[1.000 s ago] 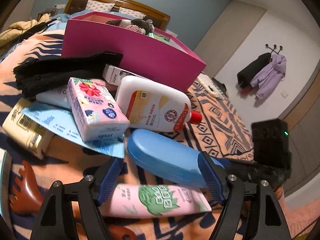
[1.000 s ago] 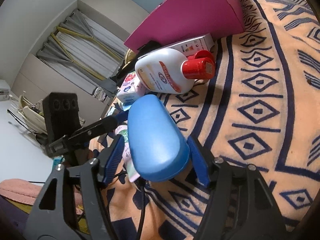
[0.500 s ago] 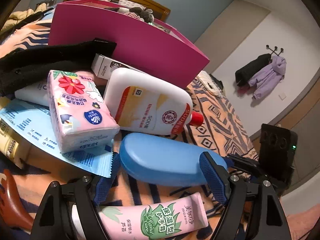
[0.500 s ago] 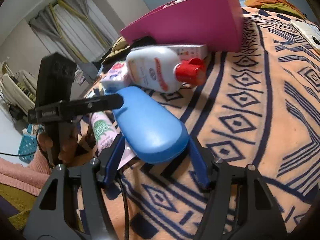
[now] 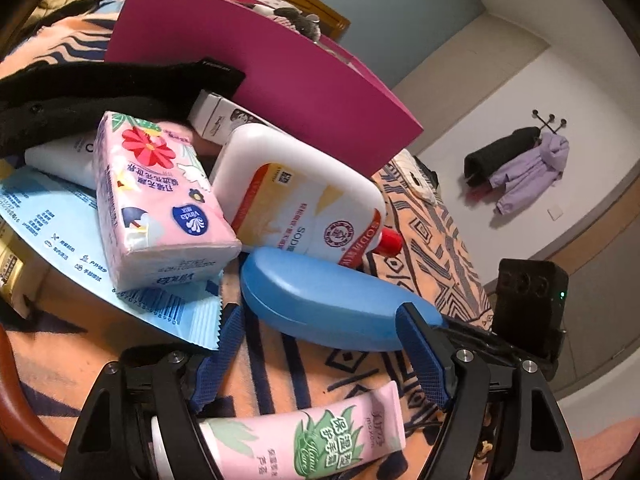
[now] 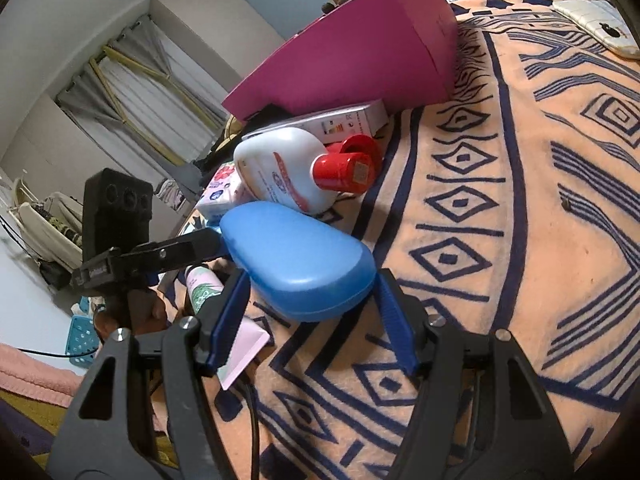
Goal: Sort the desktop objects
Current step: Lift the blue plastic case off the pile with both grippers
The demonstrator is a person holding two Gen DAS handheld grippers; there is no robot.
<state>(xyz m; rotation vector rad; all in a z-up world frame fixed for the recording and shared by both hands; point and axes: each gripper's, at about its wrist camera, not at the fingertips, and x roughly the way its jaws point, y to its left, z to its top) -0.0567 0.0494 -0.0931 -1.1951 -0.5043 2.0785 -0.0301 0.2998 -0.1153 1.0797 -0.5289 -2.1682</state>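
My right gripper stands around the near end of the blue case, a smooth, rounded hard shell lying on the bed; its jaws have just been closing, yet a sliver of gap shows on each side, so the pads are not pressing. My left gripper is spread apart, its ribbed blue pads clear of everything; its jaws have just narrowed a little with nothing gripped. The case lies just beyond them and a soft pink tube with green leaf print lies below, between the fingers.

Against the case leans a white plastic bottle with a red cap, and a pink flowered tissue pack rests on a pale blue foil wrapper. A small white carton and a black knitted cloth sit behind. The magenta cardboard box stands at the back; something grey and furry shows over its rim. All lies on a fuzzy orange blanket with navy diamonds.
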